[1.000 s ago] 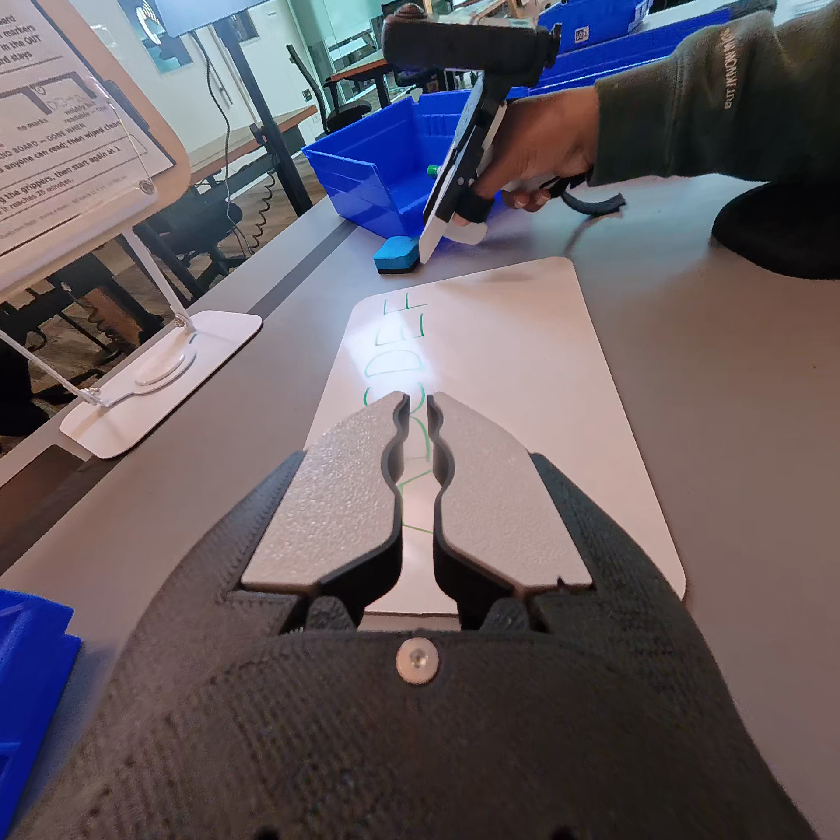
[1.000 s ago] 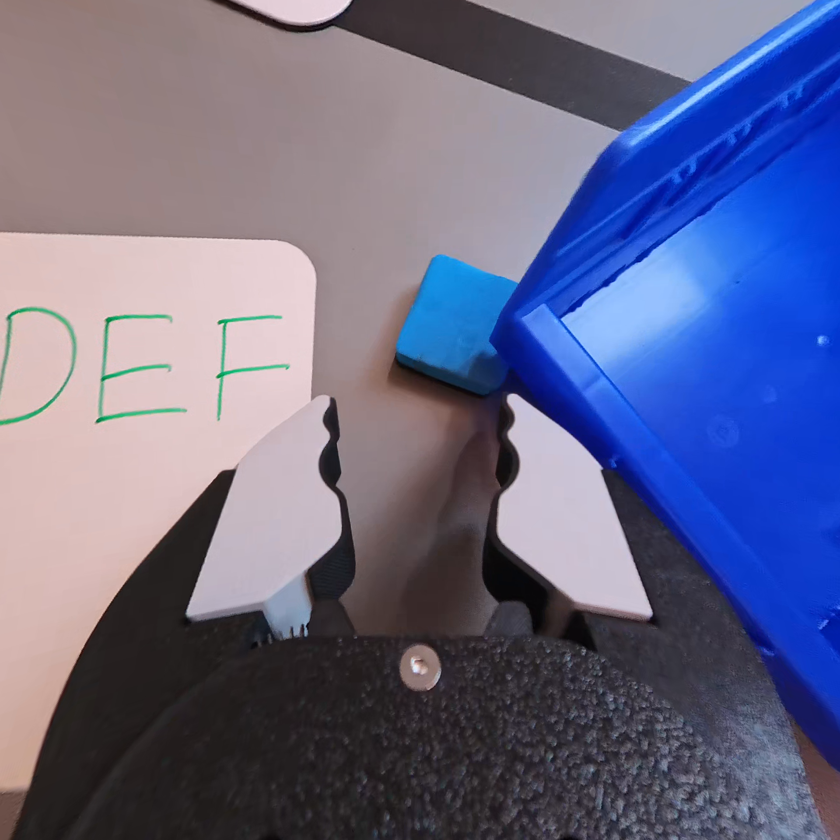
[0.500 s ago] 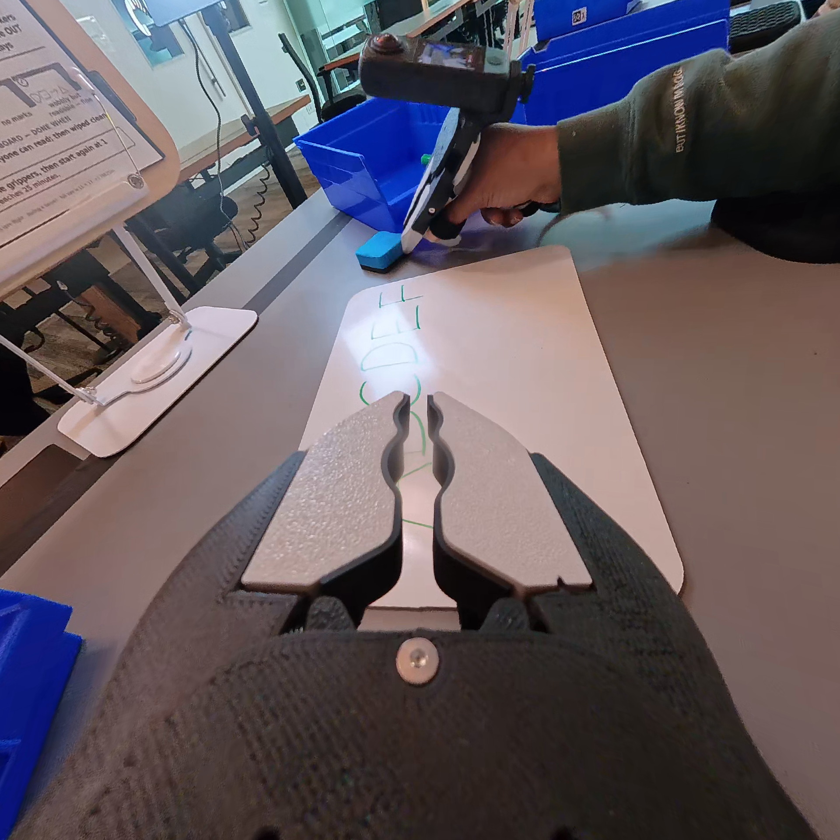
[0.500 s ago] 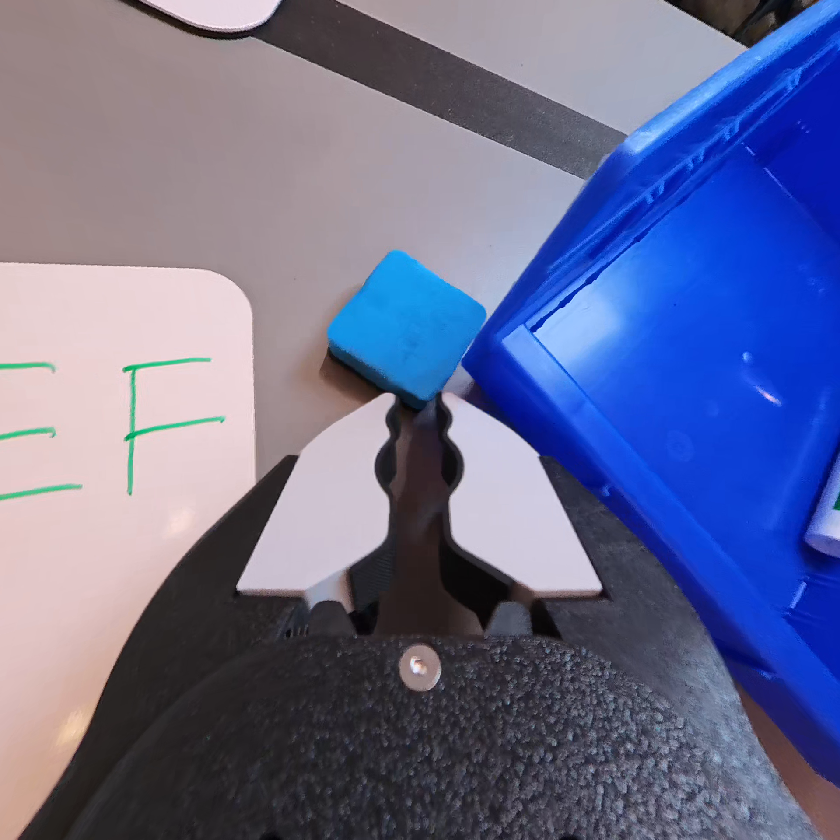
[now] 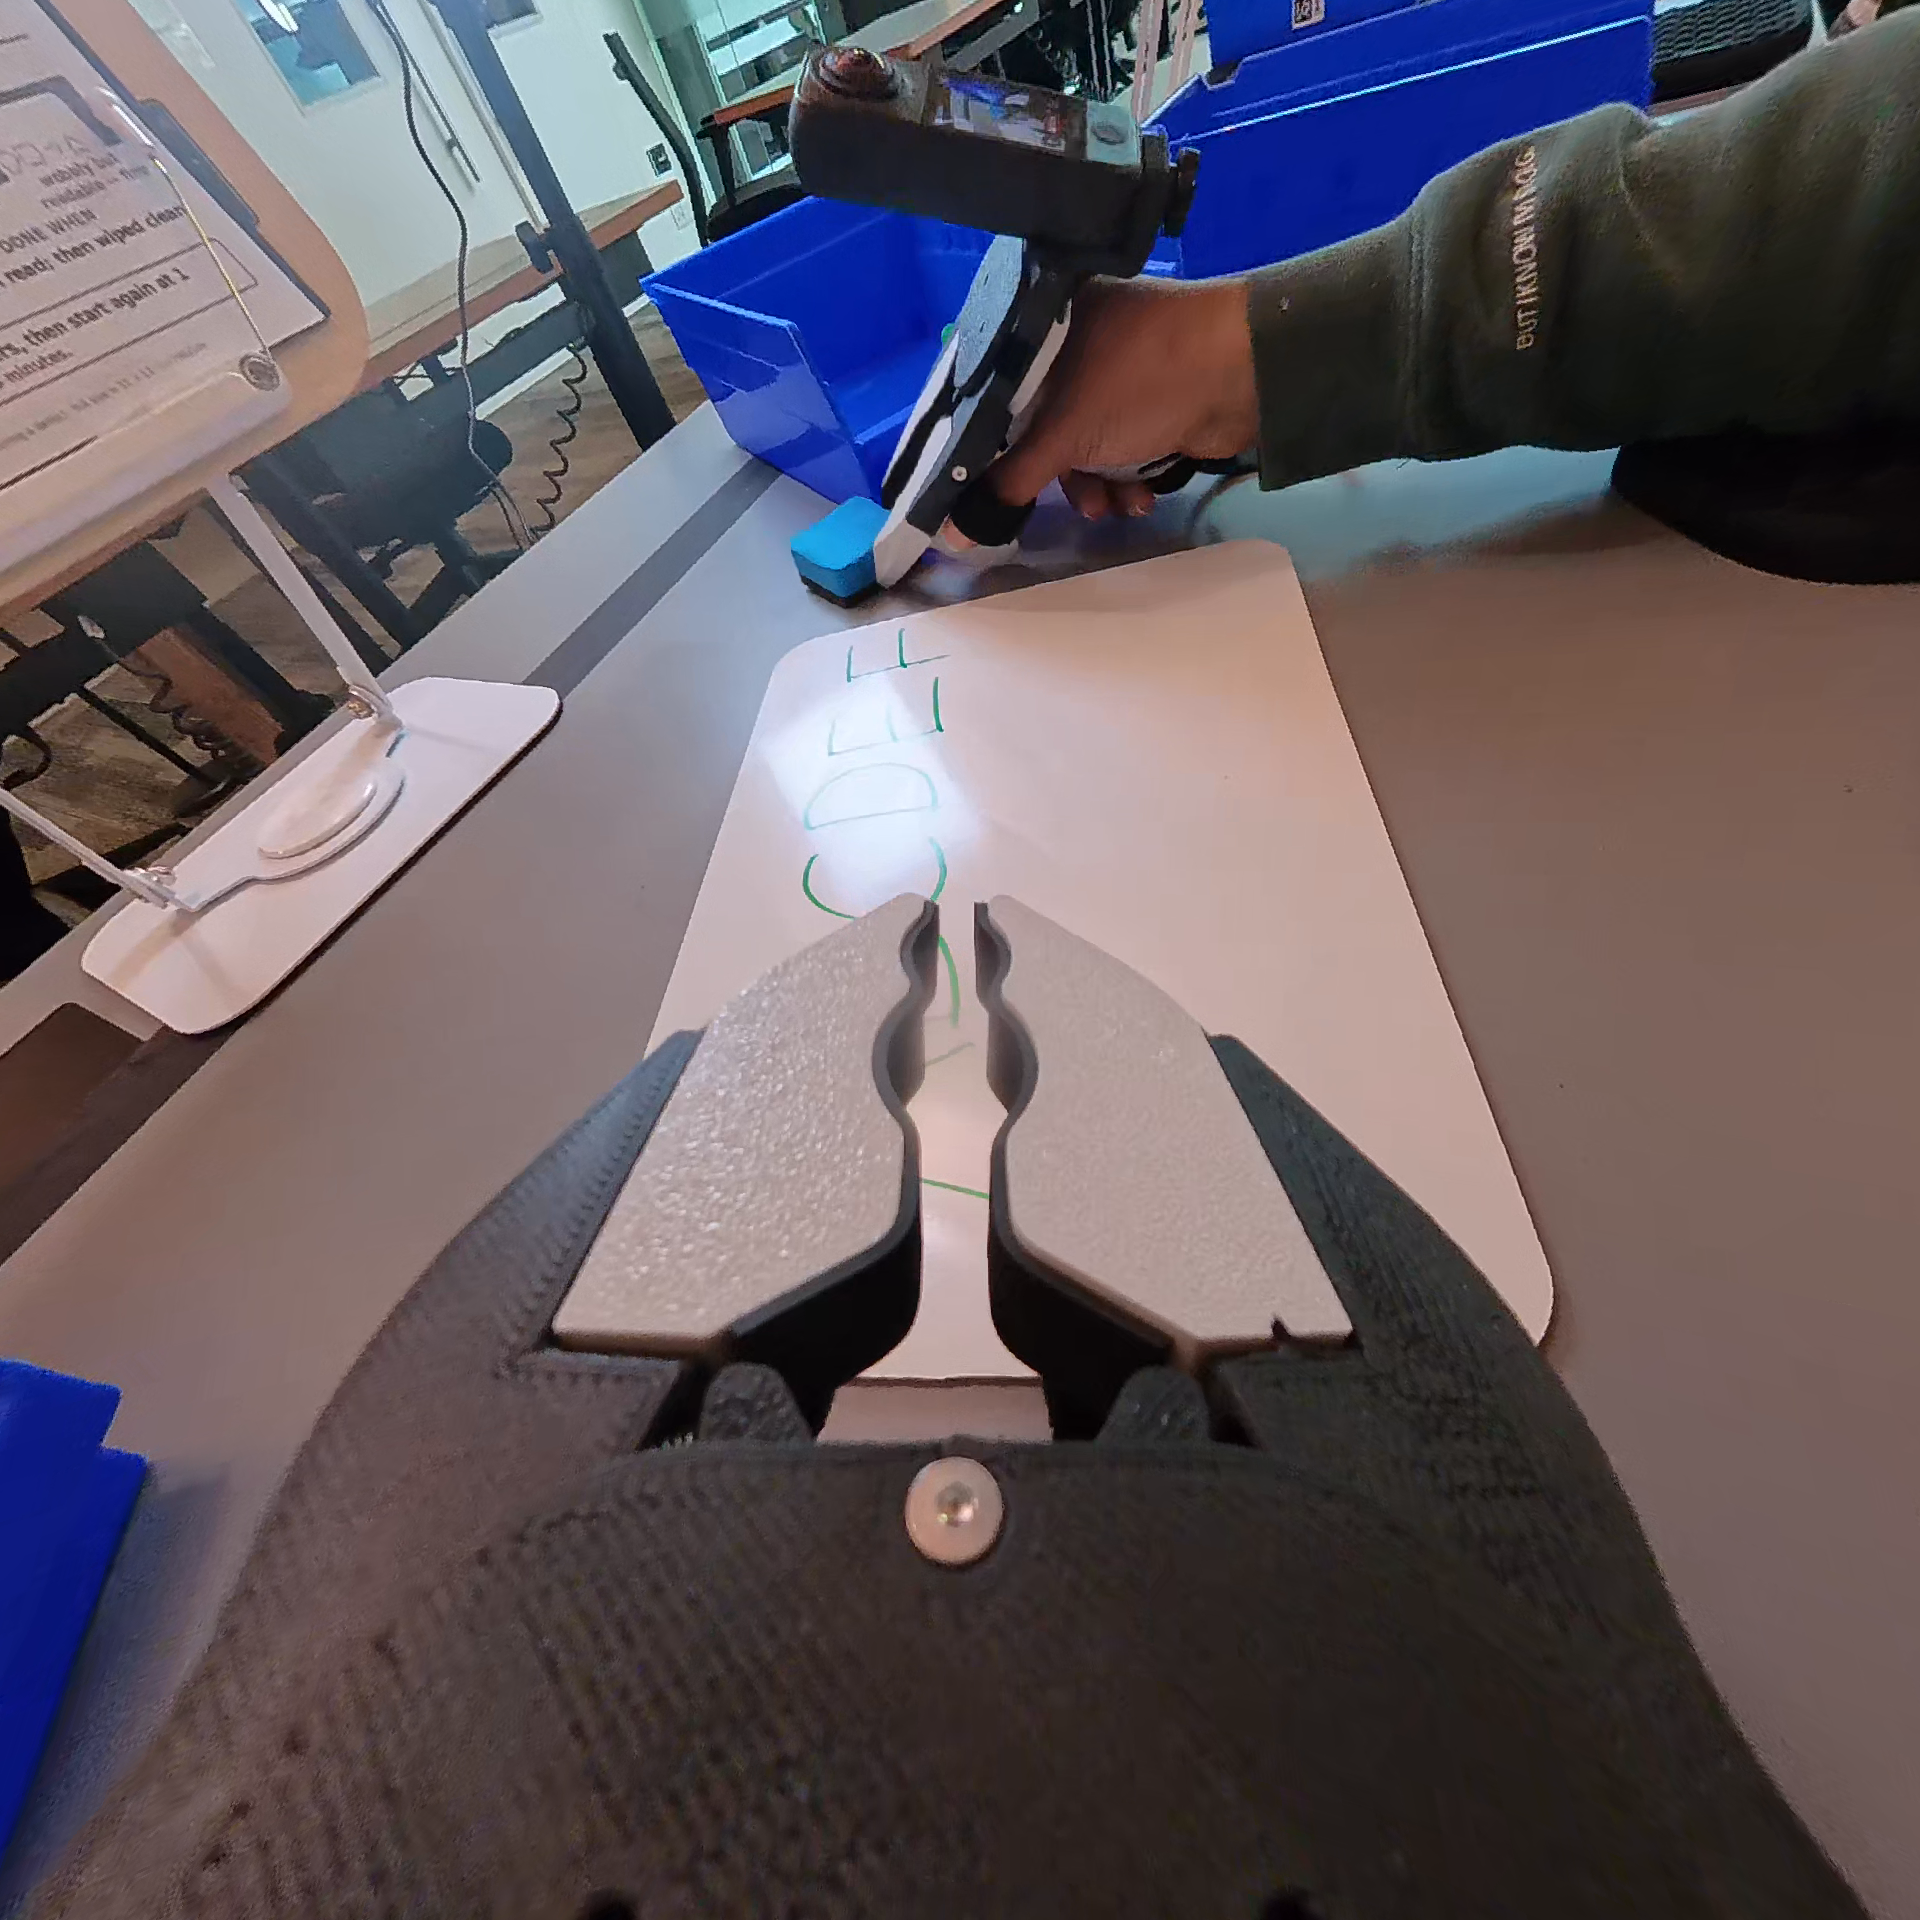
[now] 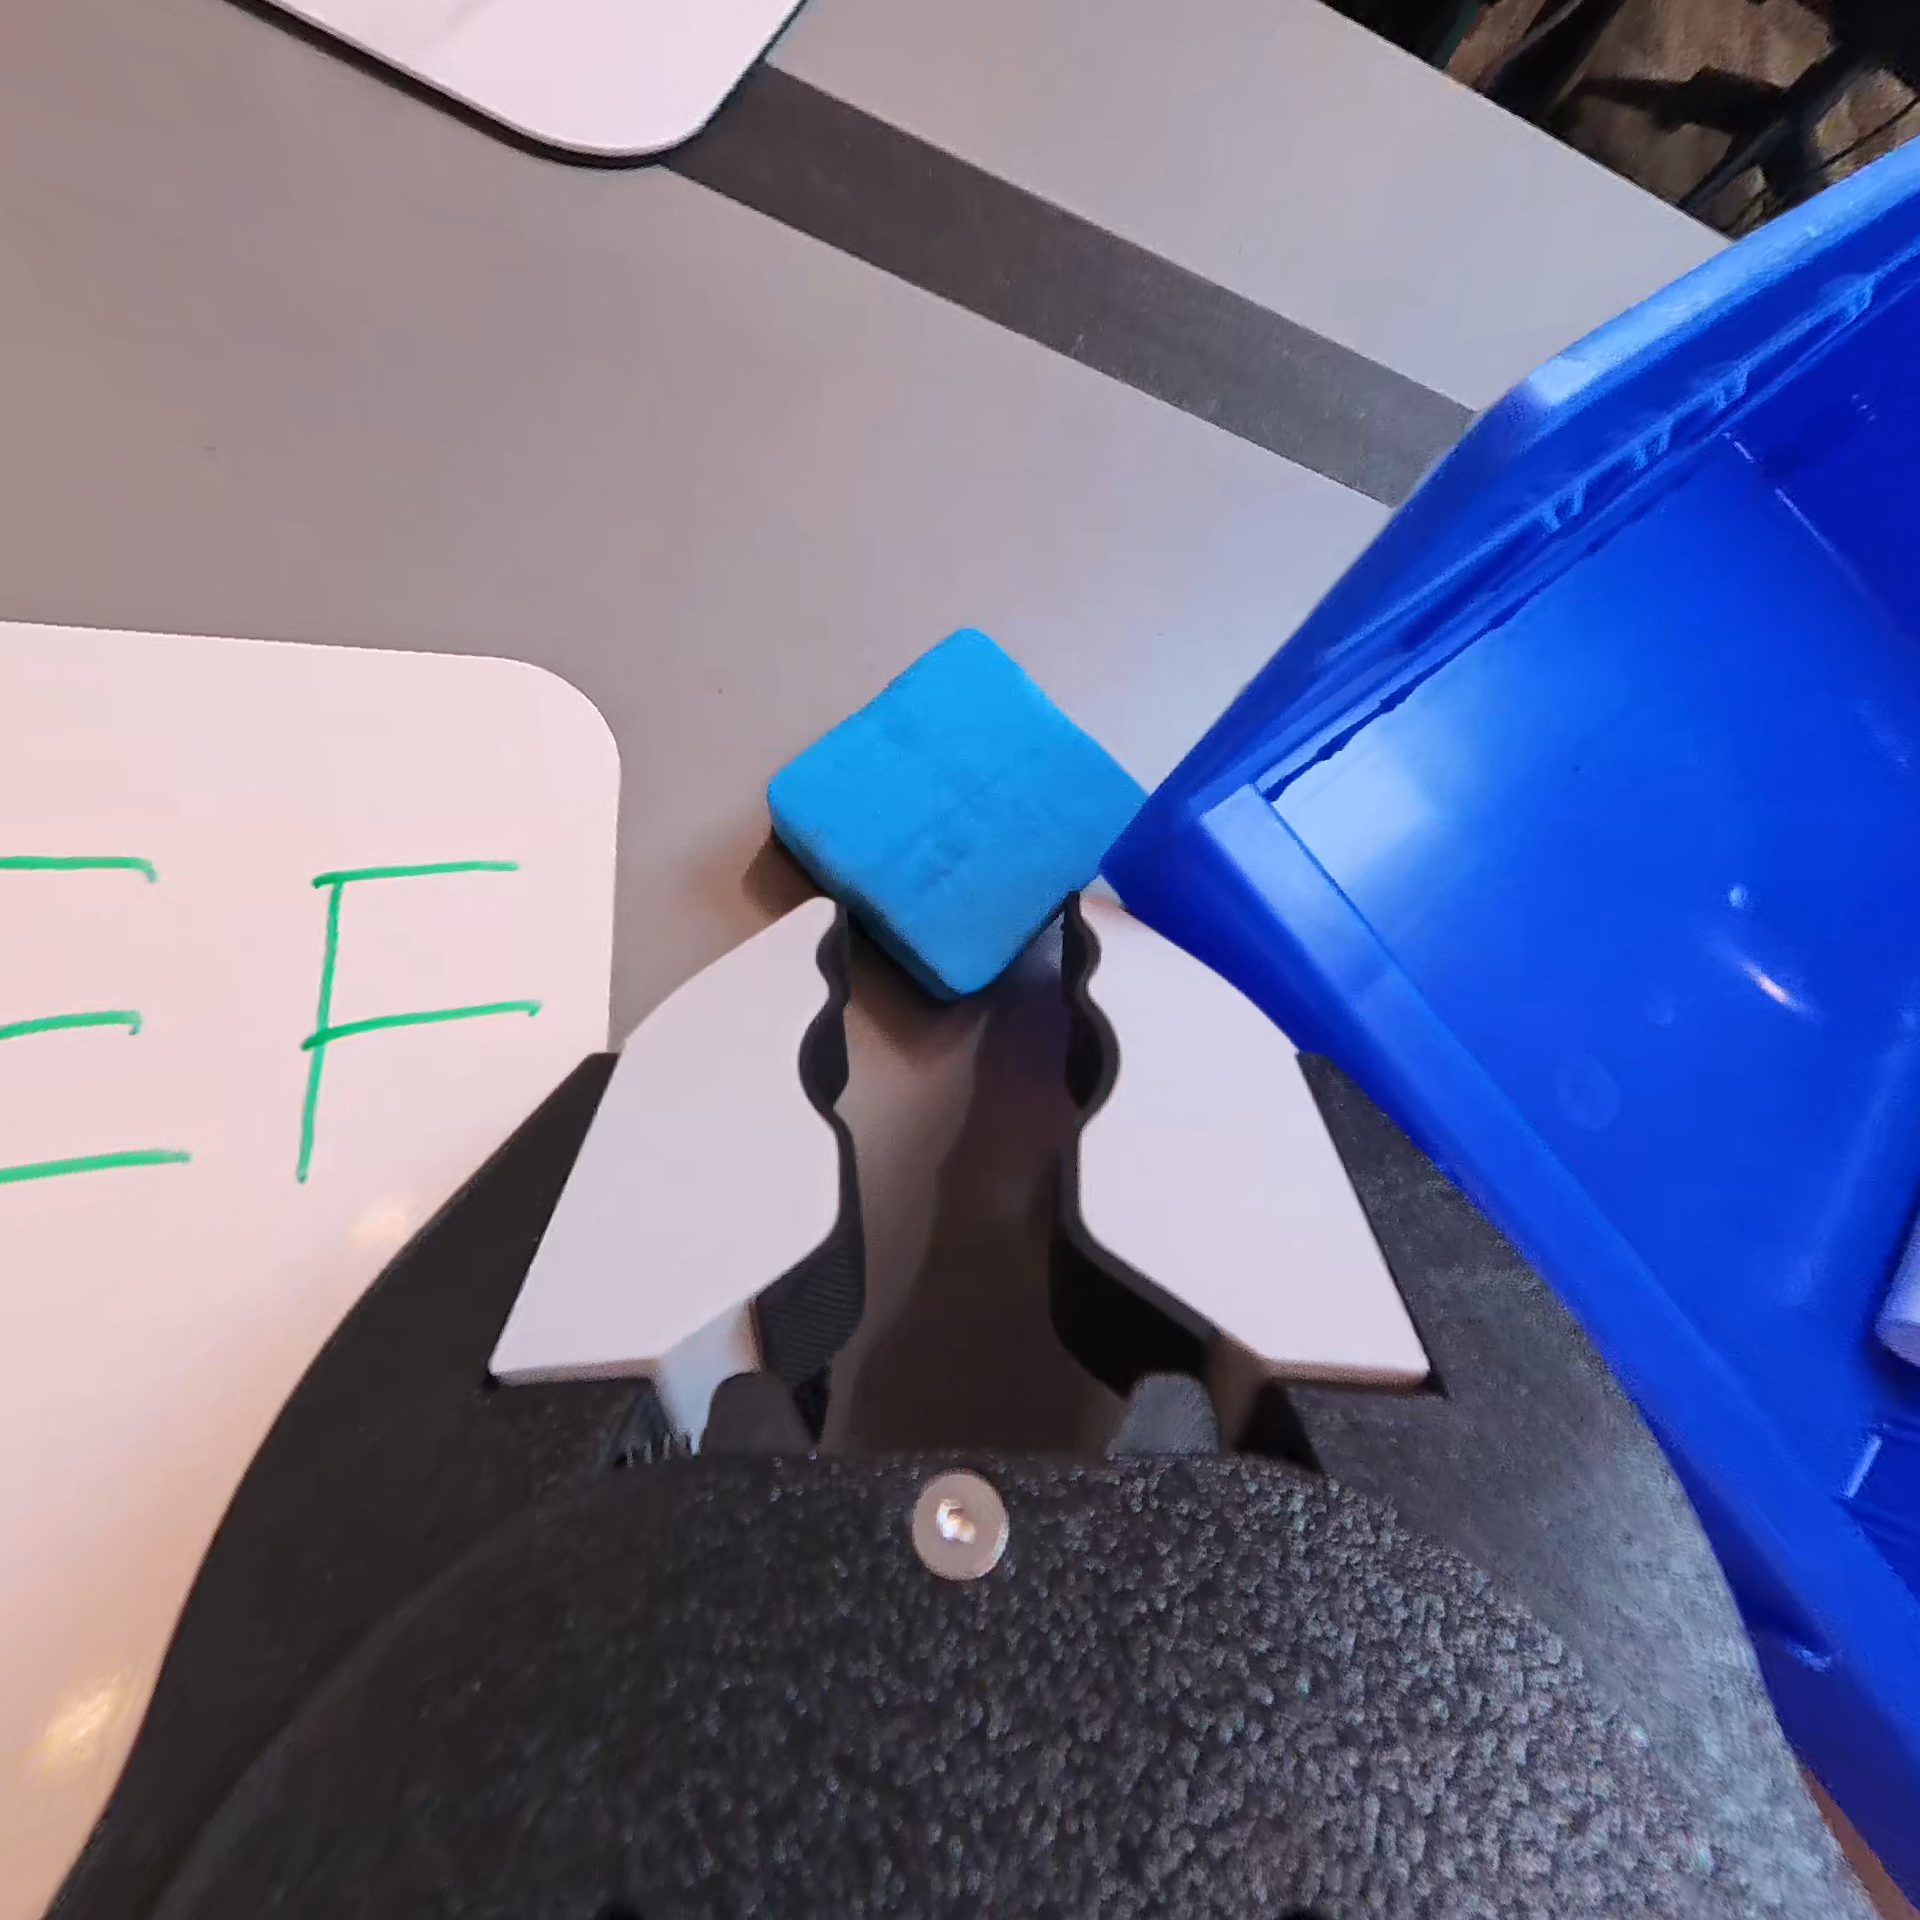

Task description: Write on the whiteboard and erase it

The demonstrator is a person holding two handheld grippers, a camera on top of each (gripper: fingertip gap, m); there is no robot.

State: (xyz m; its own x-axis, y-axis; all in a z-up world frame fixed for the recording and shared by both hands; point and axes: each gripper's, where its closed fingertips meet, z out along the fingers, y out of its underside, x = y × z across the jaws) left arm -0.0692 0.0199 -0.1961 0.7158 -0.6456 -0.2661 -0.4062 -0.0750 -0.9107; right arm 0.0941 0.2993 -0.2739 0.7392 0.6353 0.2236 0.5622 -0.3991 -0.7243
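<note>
Blue eraser sits cornerwise between the open right claw's fingertips.

Glossy smooth whiteboard, matt grey table, shiny plastic bin, soft-looking blue eraser.
</note>
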